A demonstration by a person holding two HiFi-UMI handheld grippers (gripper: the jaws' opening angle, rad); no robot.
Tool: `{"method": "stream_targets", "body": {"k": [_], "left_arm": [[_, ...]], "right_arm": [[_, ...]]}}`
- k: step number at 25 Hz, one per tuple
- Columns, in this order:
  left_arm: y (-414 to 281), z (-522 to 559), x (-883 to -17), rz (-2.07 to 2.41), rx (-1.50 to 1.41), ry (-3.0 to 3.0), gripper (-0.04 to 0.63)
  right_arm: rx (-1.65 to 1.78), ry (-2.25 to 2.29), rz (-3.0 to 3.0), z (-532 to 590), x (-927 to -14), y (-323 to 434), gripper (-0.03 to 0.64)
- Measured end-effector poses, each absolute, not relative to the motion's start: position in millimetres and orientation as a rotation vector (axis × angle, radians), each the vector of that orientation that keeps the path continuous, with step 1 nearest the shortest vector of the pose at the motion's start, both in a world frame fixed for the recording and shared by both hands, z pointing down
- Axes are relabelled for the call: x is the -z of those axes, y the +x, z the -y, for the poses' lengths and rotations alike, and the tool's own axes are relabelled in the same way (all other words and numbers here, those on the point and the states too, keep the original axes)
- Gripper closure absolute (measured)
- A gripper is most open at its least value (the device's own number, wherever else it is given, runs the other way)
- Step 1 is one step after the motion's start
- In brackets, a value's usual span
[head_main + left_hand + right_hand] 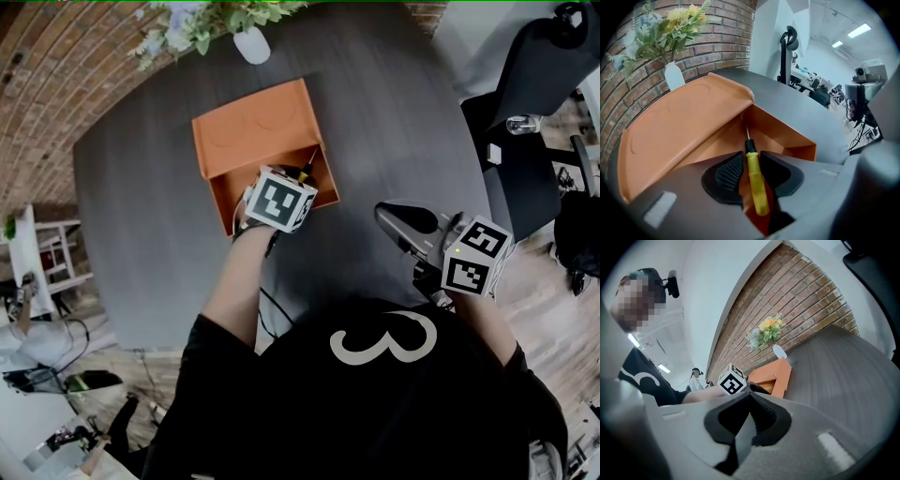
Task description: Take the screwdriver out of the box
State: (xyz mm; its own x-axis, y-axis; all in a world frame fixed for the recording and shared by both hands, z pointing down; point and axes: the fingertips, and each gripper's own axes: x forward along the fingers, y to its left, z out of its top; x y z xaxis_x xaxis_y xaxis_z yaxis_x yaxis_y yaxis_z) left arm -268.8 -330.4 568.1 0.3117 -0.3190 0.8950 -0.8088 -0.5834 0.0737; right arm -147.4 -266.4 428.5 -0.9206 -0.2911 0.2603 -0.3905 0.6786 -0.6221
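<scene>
Screwdriver [757, 187] btwn L hand-held gripper [752, 159], closing.

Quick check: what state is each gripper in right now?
Left gripper: closing around the screwdriver, not yet clamped on it.
Right gripper: closed, holding nothing.

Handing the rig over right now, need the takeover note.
Left gripper: reaching into the open orange box, jaws closing around the yellow-handled screwdriver; pads not clearly pressing on it yet.
Right gripper: shut, empty, over the table to the right of the box.
Done: approach to the screwdriver.
Left: finish the grip, lift the screwdriver out of the box.
</scene>
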Motion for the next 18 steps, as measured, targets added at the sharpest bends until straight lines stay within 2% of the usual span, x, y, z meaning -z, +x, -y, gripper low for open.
{"method": "stream_targets", "body": {"k": [6, 18], "left_arm": [[-275.4, 327.6, -571.8, 1.028, -1.334, 2.025, 0.474], [-274.2, 332.1, -565.1, 1.035, -1.208, 2.027, 0.495]], "right_arm": [[-1.099, 0.557, 2.745, 265.6, -431.5, -146.4, 0.615], [-1.085, 0.55, 2.739, 265.5, -431.7, -149.1, 0.615]]}}
